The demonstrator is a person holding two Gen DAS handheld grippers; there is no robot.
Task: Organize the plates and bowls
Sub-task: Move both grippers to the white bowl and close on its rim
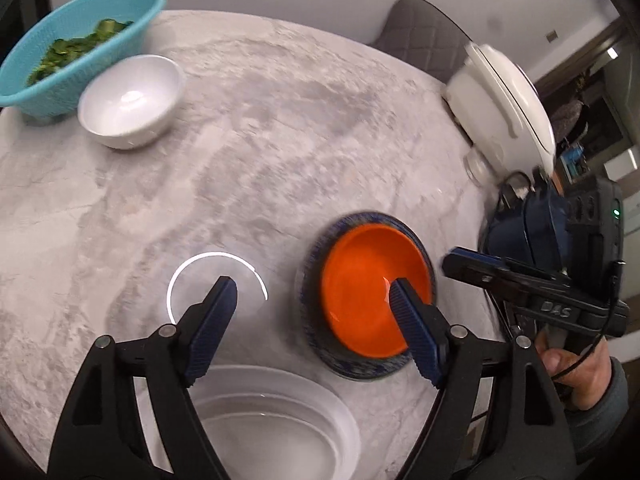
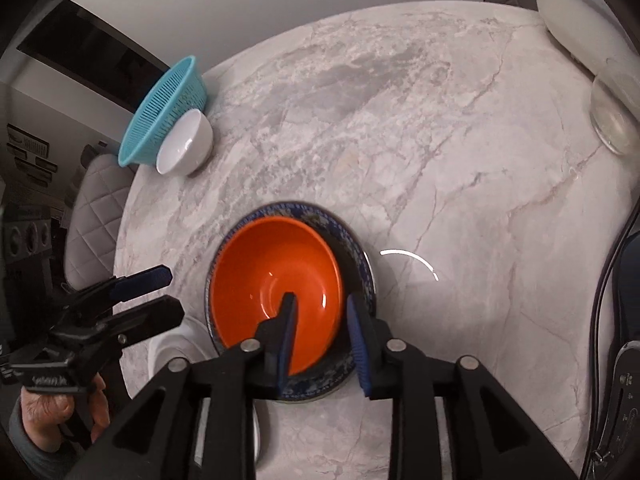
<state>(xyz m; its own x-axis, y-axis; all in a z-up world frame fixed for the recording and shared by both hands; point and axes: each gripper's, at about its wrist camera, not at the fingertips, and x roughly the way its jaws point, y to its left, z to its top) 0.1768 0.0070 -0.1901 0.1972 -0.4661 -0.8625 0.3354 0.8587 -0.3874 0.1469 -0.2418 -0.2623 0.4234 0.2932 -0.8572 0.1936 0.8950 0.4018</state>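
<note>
An orange bowl (image 2: 276, 280) sits in a dark blue patterned plate (image 2: 360, 256) on the marble table (image 2: 440, 140). My right gripper (image 2: 322, 316) straddles the bowl's near right rim, one finger inside and one outside, jaws a little apart and not clamped. My left gripper (image 1: 312, 292) is open and empty above the table, left of the orange bowl (image 1: 368, 296) and its blue plate (image 1: 352, 360). A white plate (image 1: 280, 420) lies under the left gripper. A white bowl (image 1: 128, 100) stands far left by a teal colander (image 1: 80, 48).
The teal colander holds green leaves. A white rice cooker (image 1: 504, 100) and a clear glass (image 2: 612, 120) stand at the table's right side. A grey quilted chair (image 1: 420, 36) is behind the table. Dark cables and a device (image 1: 560, 232) lie at the right.
</note>
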